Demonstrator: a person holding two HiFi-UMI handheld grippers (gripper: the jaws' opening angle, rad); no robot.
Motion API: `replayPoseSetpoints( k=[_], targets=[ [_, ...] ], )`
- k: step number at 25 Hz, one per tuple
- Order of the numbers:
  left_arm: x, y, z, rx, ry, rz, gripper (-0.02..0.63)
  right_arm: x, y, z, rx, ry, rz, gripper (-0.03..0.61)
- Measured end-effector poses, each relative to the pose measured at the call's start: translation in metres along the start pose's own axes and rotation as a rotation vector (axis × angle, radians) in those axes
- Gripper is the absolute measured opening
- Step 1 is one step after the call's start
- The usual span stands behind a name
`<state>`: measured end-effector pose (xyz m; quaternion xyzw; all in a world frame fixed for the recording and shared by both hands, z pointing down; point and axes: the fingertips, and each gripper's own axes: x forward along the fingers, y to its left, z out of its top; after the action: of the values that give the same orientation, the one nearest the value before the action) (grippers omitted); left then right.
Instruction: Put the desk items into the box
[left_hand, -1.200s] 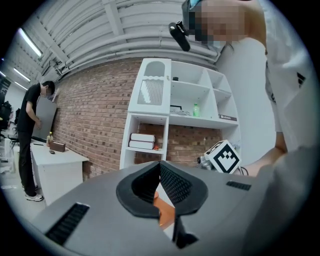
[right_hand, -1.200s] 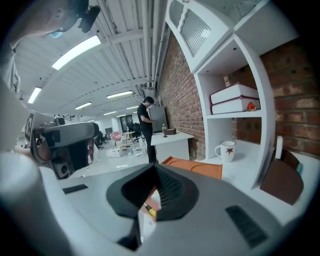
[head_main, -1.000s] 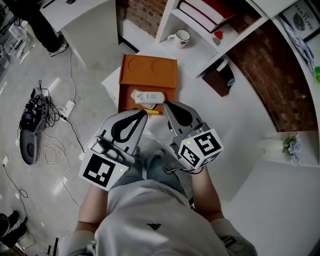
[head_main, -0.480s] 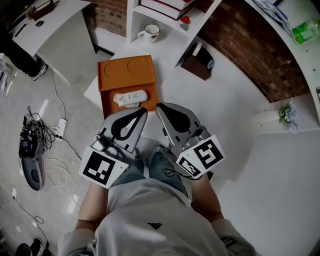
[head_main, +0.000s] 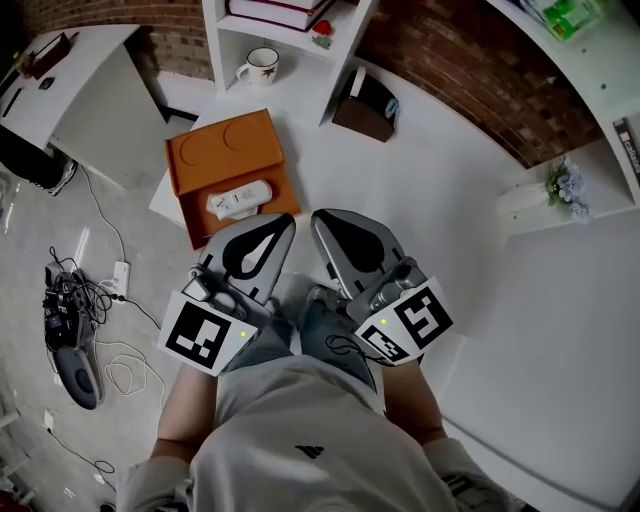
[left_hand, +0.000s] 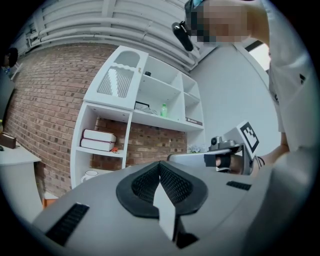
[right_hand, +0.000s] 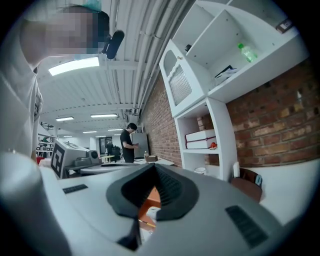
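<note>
The orange box (head_main: 222, 158) sits at the white desk's (head_main: 440, 200) left edge, with a white stapler-like item (head_main: 238, 201) lying in its nearer compartment. My left gripper (head_main: 283, 224) and right gripper (head_main: 320, 218) hang near it, both closed and empty. I judge I should open 1 before reaching for the brown holder (head_main: 365, 108).

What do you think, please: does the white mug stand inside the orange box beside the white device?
Not quite: the white mug stands in the shelf unit, outside the orange box; the white device does lie in the box. The head view shows this.
</note>
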<state>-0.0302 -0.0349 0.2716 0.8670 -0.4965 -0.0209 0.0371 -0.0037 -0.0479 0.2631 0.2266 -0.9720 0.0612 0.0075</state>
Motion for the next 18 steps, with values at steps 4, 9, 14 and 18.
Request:
replayPoseSetpoints(
  k=[4,9,14,18],
  targets=[
    [0.0022,-0.0034,0.002,0.005,-0.003,-0.015,0.012,-0.0055,0.0016,0.0026,-0.008,-0.012,-0.011,0.008],
    [0.0023,-0.0067,0.0033,0.008,-0.008,-0.025,0.012,-0.0085,0.0046,0.0045,-0.021,-0.016,-0.012,0.008],
    [0.0043,-0.0069,0.0056,0.007,-0.012,-0.031,0.012,-0.0092,0.0046,0.0061,-0.028,-0.014,-0.016,0.008],
    [0.0072,-0.0084,0.0068,0.01,-0.017,-0.042,0.012,-0.0093,0.0038,0.0065,-0.032,-0.012,-0.019,0.008]
  ],
)
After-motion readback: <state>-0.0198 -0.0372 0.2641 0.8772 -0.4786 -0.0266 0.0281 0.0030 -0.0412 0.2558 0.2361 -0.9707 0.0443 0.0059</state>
